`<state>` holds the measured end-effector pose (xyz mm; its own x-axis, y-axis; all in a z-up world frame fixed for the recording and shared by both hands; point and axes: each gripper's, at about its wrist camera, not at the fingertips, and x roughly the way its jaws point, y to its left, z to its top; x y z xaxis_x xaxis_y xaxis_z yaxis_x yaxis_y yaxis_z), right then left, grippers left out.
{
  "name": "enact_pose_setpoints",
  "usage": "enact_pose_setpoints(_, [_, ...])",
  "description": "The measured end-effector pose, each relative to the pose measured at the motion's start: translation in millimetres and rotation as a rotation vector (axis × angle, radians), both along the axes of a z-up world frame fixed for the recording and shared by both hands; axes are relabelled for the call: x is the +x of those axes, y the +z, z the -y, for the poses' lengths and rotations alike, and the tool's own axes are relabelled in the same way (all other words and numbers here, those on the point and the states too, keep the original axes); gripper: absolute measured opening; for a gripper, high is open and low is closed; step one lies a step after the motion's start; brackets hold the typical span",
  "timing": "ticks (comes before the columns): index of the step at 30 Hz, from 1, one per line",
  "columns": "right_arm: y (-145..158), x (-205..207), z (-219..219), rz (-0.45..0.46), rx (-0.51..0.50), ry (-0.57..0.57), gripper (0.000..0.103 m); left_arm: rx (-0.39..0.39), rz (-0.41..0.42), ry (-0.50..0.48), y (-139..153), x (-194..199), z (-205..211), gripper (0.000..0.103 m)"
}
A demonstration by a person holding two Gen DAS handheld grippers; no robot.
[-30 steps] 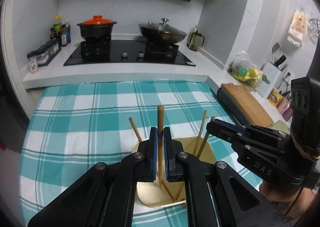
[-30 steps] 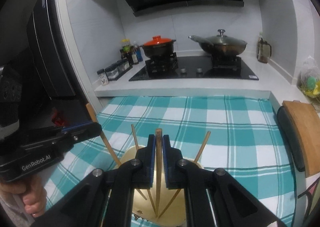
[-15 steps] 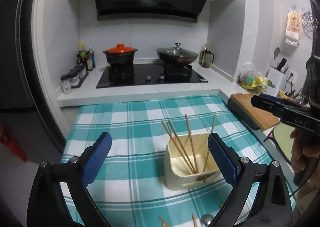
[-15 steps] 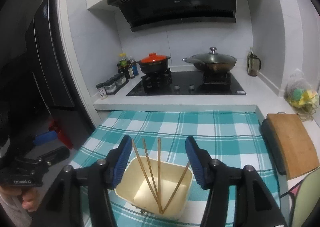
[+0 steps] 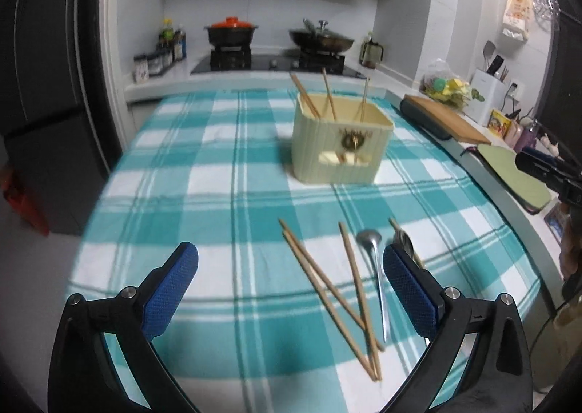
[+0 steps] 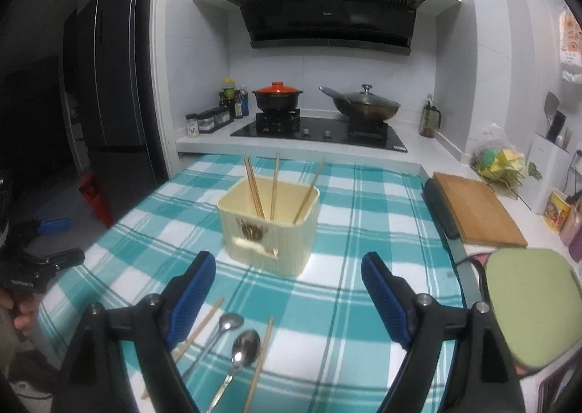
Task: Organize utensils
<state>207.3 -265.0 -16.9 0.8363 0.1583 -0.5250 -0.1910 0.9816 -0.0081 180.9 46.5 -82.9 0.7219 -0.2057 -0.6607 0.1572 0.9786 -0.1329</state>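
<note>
A cream ribbed holder [image 5: 340, 143] [image 6: 269, 227] stands on the teal checked cloth [image 5: 218, 194] with several wooden chopsticks [image 5: 329, 96] [image 6: 274, 187] leaning inside it. Nearer to me, loose chopsticks [image 5: 327, 289] [image 6: 260, 362] and a metal spoon [image 5: 374, 267] [image 6: 243, 347] lie on the cloth. A second spoon [image 6: 225, 325] lies beside them. My left gripper [image 5: 289, 267] hovers open over the loose chopsticks and grips nothing. My right gripper [image 6: 287, 263] sits short of the holder, its jaws opening with nothing between them.
A wooden cutting board [image 6: 476, 209] and a green mat [image 6: 531, 307] lie on the counter to the right of the table. Behind the table is a stove [image 6: 316, 129] with two pots. A dark fridge stands at the left.
Both grippers were shut on chopsticks standing in the holder. They let go, opened wide and pulled back towards the near edge, and the loose utensils came into view.
</note>
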Motion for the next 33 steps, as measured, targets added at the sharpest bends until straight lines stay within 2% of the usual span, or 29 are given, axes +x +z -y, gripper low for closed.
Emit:
enact_pose_setpoints(2, [-27.2,-21.1,0.9,-0.01,0.006,-0.034,0.084,-0.019,-0.056,-0.001,-27.8,-10.2,5.2,0.101])
enact_pose_setpoints(4, [-53.1,-40.5,1.0,-0.013,0.003,-0.07,0.084,0.013,-0.073,0.001,-46.2,-18.9,12.3,0.101])
enact_pose_setpoints(9, [-114.2,-77.8,-4.8,-0.07,-0.037,-0.117,0.084,0.148,-0.109,0.005,-74.5,-34.6,28.8,0.102])
enact_pose_setpoints(12, [-140.5,-85.3,-9.2,-0.121,-0.052,-0.11,0.084,0.173,-0.1,0.033,-81.6,-37.8,27.3,0.102])
enact_pose_setpoints(16, [-155.2,-90.0,-13.4,-0.135,-0.045,-0.109,0.084,0.15,-0.098,0.093,-88.7,-33.9,15.7,0.102])
enact_pose_setpoints(20, [-161.3,-87.9,-17.7,-0.144,-0.046,-0.107,0.084,0.19,-0.068,0.141,-92.3,-34.4,9.8,0.102])
enact_pose_setpoints(33, [-162.9,-86.2,-11.9,-0.136,-0.018,-0.158,0.084,0.179,-0.063,0.144,-99.0,-28.5,6.3,0.102])
